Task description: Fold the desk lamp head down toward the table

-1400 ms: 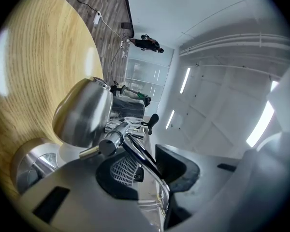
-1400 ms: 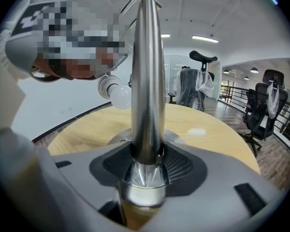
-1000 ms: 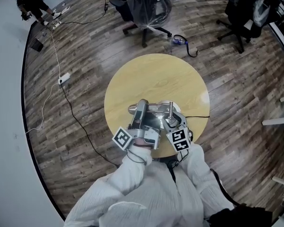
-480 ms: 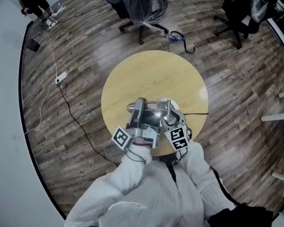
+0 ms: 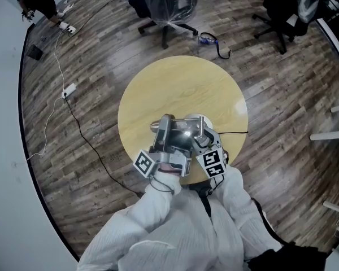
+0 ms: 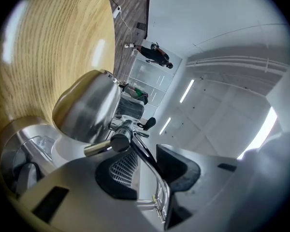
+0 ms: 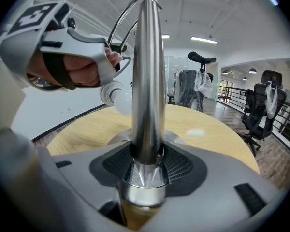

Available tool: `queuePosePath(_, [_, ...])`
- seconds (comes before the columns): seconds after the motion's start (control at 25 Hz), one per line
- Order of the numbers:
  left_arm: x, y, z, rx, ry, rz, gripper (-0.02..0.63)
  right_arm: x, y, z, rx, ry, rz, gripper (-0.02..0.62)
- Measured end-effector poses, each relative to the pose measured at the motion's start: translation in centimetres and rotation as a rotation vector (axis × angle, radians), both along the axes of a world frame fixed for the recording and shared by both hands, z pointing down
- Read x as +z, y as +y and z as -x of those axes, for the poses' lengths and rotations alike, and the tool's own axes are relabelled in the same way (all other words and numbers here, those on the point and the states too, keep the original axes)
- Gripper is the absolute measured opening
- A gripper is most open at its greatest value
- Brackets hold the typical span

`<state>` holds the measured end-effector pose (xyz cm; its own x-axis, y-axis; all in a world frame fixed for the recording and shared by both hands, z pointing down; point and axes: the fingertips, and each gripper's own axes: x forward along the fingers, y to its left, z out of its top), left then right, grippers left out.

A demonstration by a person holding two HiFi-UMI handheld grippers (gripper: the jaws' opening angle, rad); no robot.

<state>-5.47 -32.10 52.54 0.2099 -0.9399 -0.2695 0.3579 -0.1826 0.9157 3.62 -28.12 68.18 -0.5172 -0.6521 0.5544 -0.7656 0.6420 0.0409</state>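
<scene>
The desk lamp [image 5: 183, 130] stands at the bench [image 5: 181, 83] edge nearest the person. Its post [image 7: 147, 81] is upright. The right hand-held gripper [image 7: 146, 166] clamps the post just above the base. The lamp head [image 6: 84, 108] lies left of the post. The left hand-held gripper [image 6: 145, 170] jaws have just been opening and straddle the thin arm [image 6: 142, 153] without gripping it.

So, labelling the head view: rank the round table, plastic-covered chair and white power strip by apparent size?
Largest: round table.
Then plastic-covered chair, partly cut off at the top edge.
Smallest: white power strip.
</scene>
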Motion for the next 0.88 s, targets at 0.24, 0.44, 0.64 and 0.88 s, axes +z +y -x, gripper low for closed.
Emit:
queuePosePath(0.24, [0.3,-0.1,-0.1,0.007,0.038,0.0,0.123,-0.1,-0.1,0.1,0.002,-0.002,-0.004,0.195])
queuePosePath(0.44, [0.9,0.0,-0.3,0.017,0.077,0.006,0.127,0.1,-0.1,0.1,0.004,-0.001,0.001,0.195])
queuePosePath(0.64, [1.1,0.0,-0.4,0.03,0.091,0.013,0.14,0.2,0.1,0.1,0.008,0.001,0.003,0.195])
queuePosePath(0.88, [1.1,0.0,-0.8,0.036,0.107,0.02,0.141,0.1,0.0,-0.2,0.015,0.001,0.004,0.195])
